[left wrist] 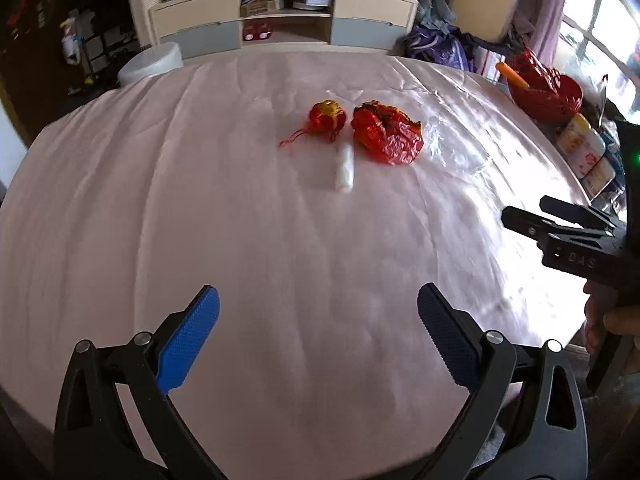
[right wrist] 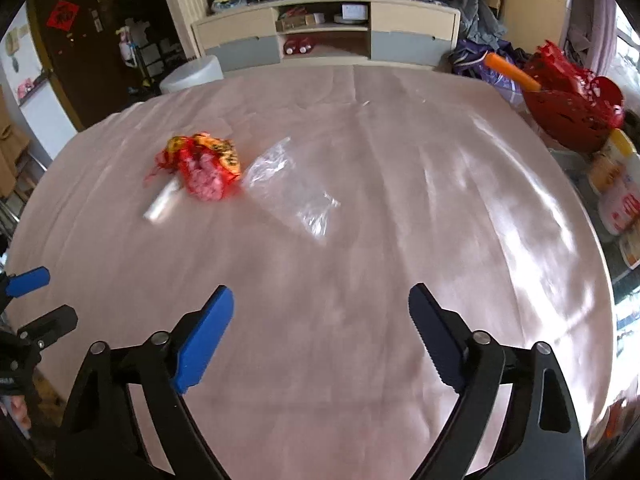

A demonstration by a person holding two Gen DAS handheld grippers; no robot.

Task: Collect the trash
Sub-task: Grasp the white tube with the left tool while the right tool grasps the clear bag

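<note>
— Ahead of both claws: how much is collected?
— None yet. Left claw [left wrist: 318,334] and right claw [right wrist: 320,330] gape empty; red wrappers [left wrist: 386,132], white roll [left wrist: 345,168], clear bag [right wrist: 290,186] lie on the worktop [left wrist: 160,184] beyond

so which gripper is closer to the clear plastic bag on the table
Right, though not by much. The right gripper faces the clear plastic bag almost straight ahead. The left gripper sits further left, with the bag off to its right.
</note>
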